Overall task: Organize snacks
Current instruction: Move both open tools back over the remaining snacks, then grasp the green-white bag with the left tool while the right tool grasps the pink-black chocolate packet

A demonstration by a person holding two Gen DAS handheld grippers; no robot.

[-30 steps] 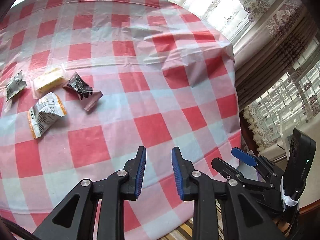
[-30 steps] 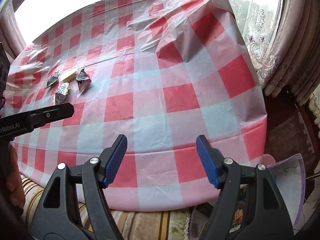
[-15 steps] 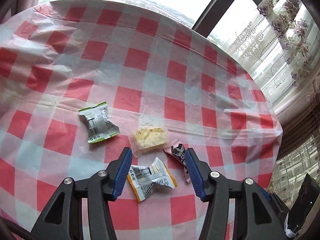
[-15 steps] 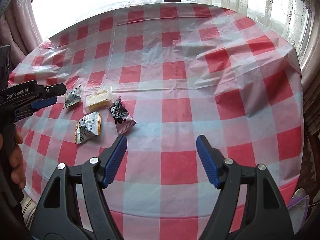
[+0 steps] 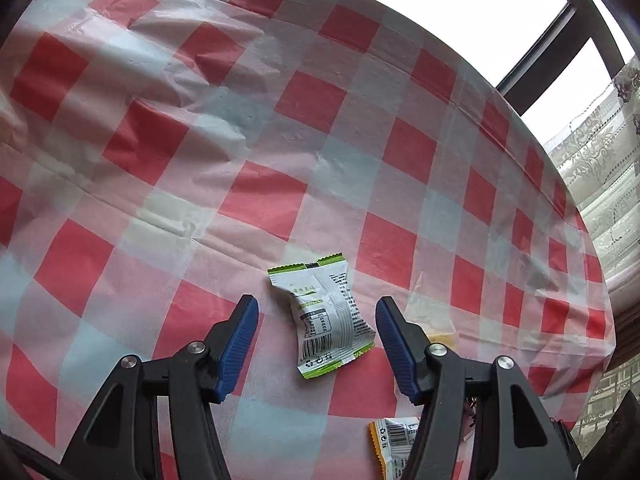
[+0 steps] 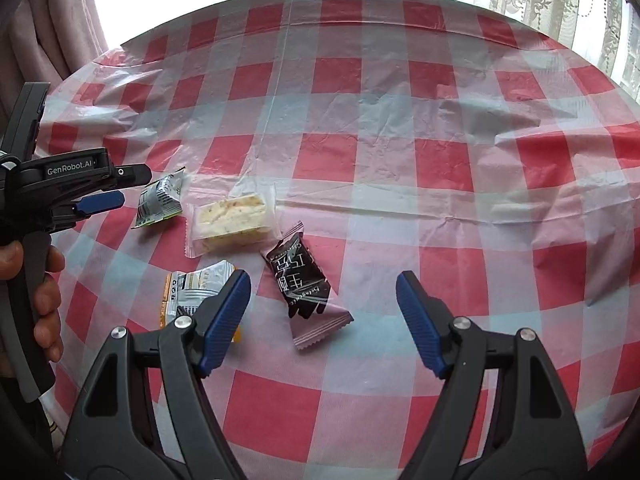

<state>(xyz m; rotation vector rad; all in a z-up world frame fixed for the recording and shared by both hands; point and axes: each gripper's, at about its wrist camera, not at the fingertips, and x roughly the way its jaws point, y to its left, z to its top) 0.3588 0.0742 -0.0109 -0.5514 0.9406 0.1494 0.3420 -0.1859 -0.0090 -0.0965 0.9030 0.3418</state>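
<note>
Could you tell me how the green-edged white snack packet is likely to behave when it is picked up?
The green-edged white snack packet looks crinkled, so it probably flexes rather than staying stiff. It seems small and puffy, likely light. Its glossy film may slip.

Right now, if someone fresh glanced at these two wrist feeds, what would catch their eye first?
The red-and-white checked plastic tablecloth fills both views. Four small snack packets cluster near its left in the right wrist view: a green-edged white packet, a clear bag of pale crackers, a dark brown packet with white lettering and an orange-edged silver packet. The left gripper frames the green-edged packet, jaws opening, not touching it.
</note>
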